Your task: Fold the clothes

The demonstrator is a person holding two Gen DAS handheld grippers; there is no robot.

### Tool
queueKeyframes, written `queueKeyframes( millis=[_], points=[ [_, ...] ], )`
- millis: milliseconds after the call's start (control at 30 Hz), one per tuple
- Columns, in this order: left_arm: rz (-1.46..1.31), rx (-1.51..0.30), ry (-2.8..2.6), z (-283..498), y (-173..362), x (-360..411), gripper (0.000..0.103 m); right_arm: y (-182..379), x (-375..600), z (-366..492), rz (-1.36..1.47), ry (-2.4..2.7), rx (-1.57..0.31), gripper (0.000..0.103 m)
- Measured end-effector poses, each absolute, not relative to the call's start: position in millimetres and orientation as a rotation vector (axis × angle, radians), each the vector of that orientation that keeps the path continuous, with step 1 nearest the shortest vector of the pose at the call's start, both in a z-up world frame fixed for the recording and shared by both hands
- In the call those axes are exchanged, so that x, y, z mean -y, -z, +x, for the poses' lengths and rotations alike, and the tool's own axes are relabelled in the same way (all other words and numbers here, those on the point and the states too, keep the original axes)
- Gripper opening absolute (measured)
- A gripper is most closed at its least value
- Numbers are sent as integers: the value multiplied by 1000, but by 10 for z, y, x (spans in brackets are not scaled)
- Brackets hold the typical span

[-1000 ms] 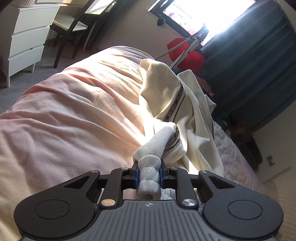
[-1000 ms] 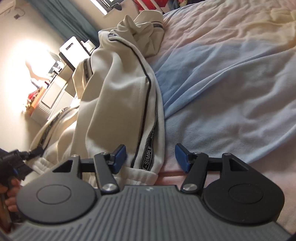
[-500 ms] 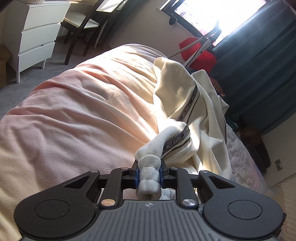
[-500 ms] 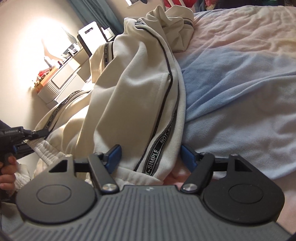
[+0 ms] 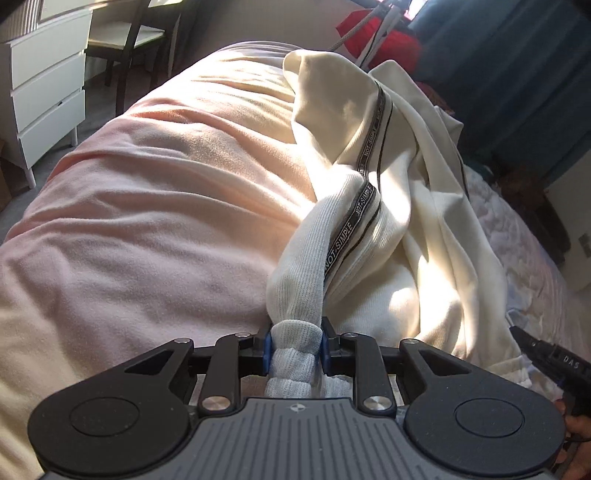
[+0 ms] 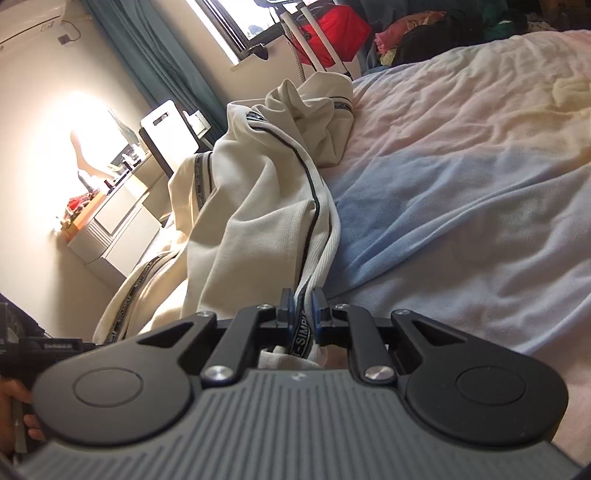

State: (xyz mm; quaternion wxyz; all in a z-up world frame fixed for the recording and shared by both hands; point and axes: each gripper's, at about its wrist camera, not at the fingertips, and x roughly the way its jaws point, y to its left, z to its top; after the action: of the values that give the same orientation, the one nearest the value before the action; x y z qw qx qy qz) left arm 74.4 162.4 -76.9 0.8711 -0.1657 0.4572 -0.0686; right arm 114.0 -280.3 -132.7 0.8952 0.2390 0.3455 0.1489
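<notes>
Cream track pants [image 5: 406,206] with a black "NOT SIMPLE" side stripe lie bunched on a pink bed. My left gripper [image 5: 295,347] is shut on the ribbed cuff [image 5: 299,295] of the pants. In the right wrist view the pants [image 6: 258,206] drape from the far left toward me. My right gripper [image 6: 301,310] is shut on the striped edge of the pants near their hem. The other gripper shows at the lower right edge of the left wrist view [image 5: 550,362] and at the left edge of the right wrist view [image 6: 40,350].
The pink bedspread [image 5: 147,206] covers the bed; it looks pale blue in shadow in the right wrist view [image 6: 461,221]. A white drawer unit [image 5: 40,92] and a dark chair [image 5: 129,40] stand left. Teal curtains [image 5: 517,74], a red bag [image 6: 328,33] and a cluttered dresser [image 6: 110,221] stand beyond.
My right gripper has closed on the striped pants edge; it was open around it before. My left gripper keeps its hold on the cuff and has shifted slightly toward the pants.
</notes>
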Motion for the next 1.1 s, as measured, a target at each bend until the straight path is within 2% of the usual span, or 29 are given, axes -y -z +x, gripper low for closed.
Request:
queueKeyframes(
  millis=[133, 267, 433, 533, 633, 733, 900, 967, 1000, 1033, 1067, 1100],
  points=[
    [-339, -825, 94, 789, 568, -1658, 19, 1391, 2770, 1081, 578, -309, -724, 12],
    [-348, -709, -2, 1160, 194, -1829, 17, 1310, 2520, 913, 612, -365, -691, 11],
    [-261, -563, -138, 1883, -422, -2212, 17, 1270, 1652, 965, 678, -483, -698, 11],
    [-185, -524, -268, 2418, -599, -2533, 18, 1298, 902, 1264, 720, -580, -725, 11],
    [-61, -559, -380, 2929, -456, -2738, 18, 1346, 166, 1631, 713, -663, -756, 11],
    [-91, -609, -397, 3262, -169, -2890, 19, 1432, -357, 1928, 607, -669, -792, 11],
    [-81, -652, -401, 3381, 234, -2965, 25, 1563, -501, 2112, 542, -673, -804, 12],
    [-105, -668, -412, 3320, 265, -3002, 31, 1555, -473, 2070, 525, -684, -808, 13],
    [-105, -665, -415, 3263, 232, -2994, 33, 1543, -457, 2041, 515, -689, -810, 16],
    [-105, -662, -419, 3207, 199, -2985, 40, 1532, -441, 2012, 505, -694, -812, 19],
    [-104, -659, -423, 3151, 166, -2977, 46, 1496, -408, 1968, 493, -696, -806, 34],
    [-84, -656, -436, 3095, 117, -2934, 48, 1436, -358, 1910, 478, -694, -793, 63]
  ],
)
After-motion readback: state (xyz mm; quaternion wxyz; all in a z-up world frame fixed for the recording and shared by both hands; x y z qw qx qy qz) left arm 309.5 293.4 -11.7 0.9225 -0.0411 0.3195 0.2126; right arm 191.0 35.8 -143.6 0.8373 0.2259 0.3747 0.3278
